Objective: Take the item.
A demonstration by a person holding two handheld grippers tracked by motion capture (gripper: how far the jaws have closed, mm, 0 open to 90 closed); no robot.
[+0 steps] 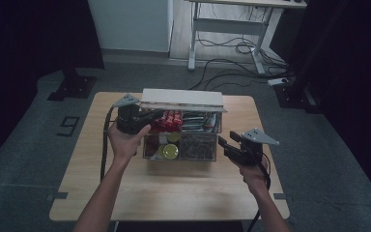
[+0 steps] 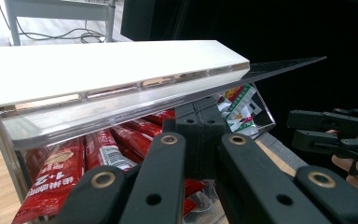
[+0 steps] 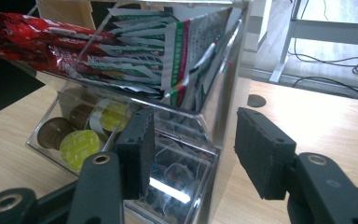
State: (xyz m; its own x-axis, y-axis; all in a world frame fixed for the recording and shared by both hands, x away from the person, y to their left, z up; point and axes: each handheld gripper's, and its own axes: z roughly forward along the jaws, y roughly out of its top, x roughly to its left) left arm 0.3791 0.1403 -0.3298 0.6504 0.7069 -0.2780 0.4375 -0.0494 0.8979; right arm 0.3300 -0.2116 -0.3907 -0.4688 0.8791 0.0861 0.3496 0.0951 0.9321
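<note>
On the bench (image 1: 125, 193) a clear plastic organizer box (image 1: 181, 137) stands a little beyond the middle, its long axis running left to right, with a white lid (image 1: 182, 99) raised along the far edge. The upper tier holds red packets (image 2: 65, 163) at the left and green-and-white sachets (image 3: 168, 56) at the right; the lower front tray holds round pods (image 3: 79, 147) with yellow-green tops at the left and darker items, hard to make out, at the right. The left gripper (image 1: 147, 118) is at the box's left end, reaching in under the lid over the red packets, its fingers (image 2: 200, 140) pressed together; whether a packet is pinched between them I cannot tell. The right gripper (image 1: 227, 144) hovers just beside the box's near right corner, pointing leftward at it, with the fingers (image 3: 137, 149) partly apart, straddling the corner's clear wall without pressing on it. The coming move likely turns on this: the box's right end lies straight ahead of the right fingers, so that hand is better placed to steady it while the left works inside.
</note>
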